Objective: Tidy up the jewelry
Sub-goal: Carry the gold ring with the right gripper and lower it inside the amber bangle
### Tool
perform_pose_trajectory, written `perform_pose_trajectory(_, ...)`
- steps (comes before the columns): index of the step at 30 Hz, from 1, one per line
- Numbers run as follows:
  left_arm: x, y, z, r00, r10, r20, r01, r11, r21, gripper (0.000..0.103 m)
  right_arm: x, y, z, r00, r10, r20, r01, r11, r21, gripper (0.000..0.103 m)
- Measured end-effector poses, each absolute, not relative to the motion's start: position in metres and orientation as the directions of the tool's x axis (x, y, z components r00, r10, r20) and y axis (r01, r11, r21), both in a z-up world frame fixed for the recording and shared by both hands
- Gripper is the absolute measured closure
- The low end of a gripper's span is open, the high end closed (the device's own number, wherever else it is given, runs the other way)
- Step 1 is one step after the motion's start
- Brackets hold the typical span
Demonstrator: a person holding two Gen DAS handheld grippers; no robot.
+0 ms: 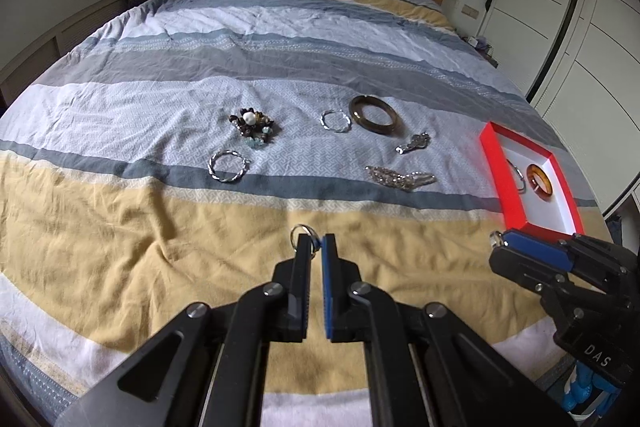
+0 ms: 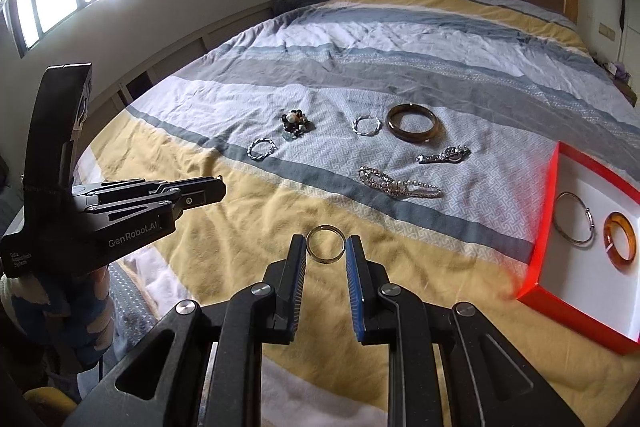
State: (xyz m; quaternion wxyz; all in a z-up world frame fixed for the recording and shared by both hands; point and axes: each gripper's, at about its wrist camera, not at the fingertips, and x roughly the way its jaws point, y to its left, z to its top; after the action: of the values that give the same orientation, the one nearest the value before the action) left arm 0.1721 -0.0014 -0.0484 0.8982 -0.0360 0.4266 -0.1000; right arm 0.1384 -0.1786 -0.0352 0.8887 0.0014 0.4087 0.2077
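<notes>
Each hand-held gripper pinches a ring above the bed (image 1: 120, 235): left hand-held gripper (image 1: 316, 247) a small ring (image 1: 303, 231), right hand-held gripper (image 2: 326, 247) a band ring (image 2: 326, 244).

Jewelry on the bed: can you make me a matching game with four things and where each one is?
Things:
1. amber bangle
2. small ring
3. dark brown bangle
4. bead cluster

Places:
A. between the right gripper's fingers
B. on the bedspread, touching nothing else
C. inside the red box
D. on the bedspread, right beside a silver twisted hoop

Pairs: 1-C, 2-A, 3-D, 4-B
</notes>
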Motion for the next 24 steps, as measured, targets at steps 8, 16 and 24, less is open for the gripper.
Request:
perform_pose_trajectory(8,0.13,-0.016,-0.013,0.654,-0.232,-0.72,0.196,0.971,-0.136,0.098,0.088,-0.201,0.001,0.645,0.339,-0.685,-0.328,0.932,0.152,0.083)
perform_pose_trajectory(16,0.105,-0.059,0.007,0.646,-0.299,-0.702,0.281,0.949,-0.146,0.098,0.045,-0.25,0.018,0.702,0.265,-0.661,-0.239,0.962,0.133,0.083)
perform_pose_trajectory(24,0.101,-0.114,0.012,0.607,-0.359,-0.709,0.375,0.916,-0.143,0.098,0.024,-0.313,0.018,0.73,0.171,-0.661,-0.12,0.985,0.121,0.083)
